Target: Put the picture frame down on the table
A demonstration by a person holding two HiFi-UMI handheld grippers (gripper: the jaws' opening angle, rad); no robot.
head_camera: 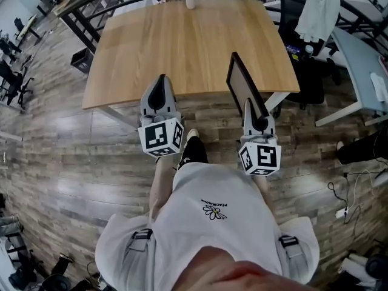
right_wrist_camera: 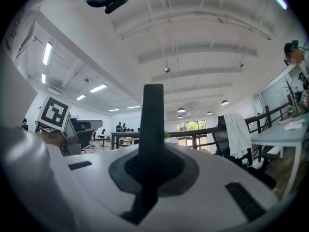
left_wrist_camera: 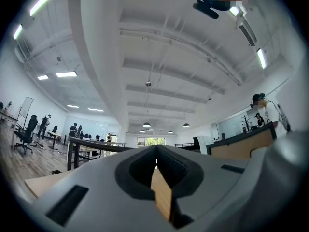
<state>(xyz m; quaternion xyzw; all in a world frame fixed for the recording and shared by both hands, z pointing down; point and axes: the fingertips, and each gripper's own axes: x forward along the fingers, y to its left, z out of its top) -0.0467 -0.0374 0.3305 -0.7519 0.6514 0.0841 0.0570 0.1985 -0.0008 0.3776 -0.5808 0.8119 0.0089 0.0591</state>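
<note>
The right gripper (head_camera: 250, 106) is clenched on a thin, black-edged picture frame (head_camera: 245, 85). The frame stands edge-on, right of centre in the head view, over the near right corner of the pale, smooth-grained wooden table (head_camera: 182, 41). The left gripper (head_camera: 160, 83), left of centre, has its ridged dark jaws pressed together on nothing.

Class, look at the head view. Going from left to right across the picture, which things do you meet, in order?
black crate → left gripper → right gripper, its jaws closed on the picture frame → white garment → grey desk
</note>
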